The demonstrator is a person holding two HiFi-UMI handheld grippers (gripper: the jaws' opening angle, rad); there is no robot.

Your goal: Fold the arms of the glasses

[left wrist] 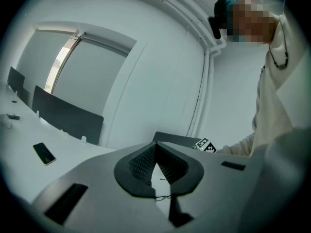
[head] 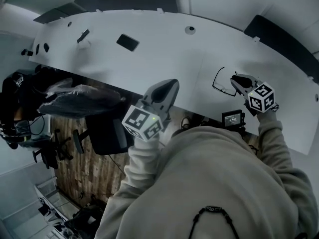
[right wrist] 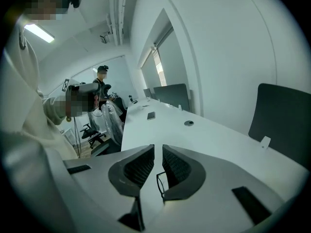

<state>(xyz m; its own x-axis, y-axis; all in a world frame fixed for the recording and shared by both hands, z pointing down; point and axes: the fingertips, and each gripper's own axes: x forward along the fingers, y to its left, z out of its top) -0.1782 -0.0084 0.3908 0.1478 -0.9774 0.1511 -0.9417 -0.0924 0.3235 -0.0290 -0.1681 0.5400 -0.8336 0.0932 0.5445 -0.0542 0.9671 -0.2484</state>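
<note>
The black-framed glasses [head: 221,81] lie on the white desk [head: 164,59] with their arms spread. My right gripper [head: 233,78] points at them from the right, its tips just beside the frame. In the right gripper view its jaws stand shut but for a thin slit [right wrist: 158,152] with nothing in it, and one lens rim of the glasses [right wrist: 160,183] shows just beyond them, below the tips. My left gripper [head: 174,82] hovers at the desk's near edge, well left of the glasses. It is shut and empty, with its pads meeting [left wrist: 155,147].
A dark phone [head: 127,42] lies far left on the desk, and a round grommet [head: 190,30] sits near the back. Dark divider panels [head: 279,39] stand along the far edge. An office chair [head: 104,131] and a plastic-wrapped bundle [head: 79,99] stand below the near edge. Another person [right wrist: 102,81] stands far off.
</note>
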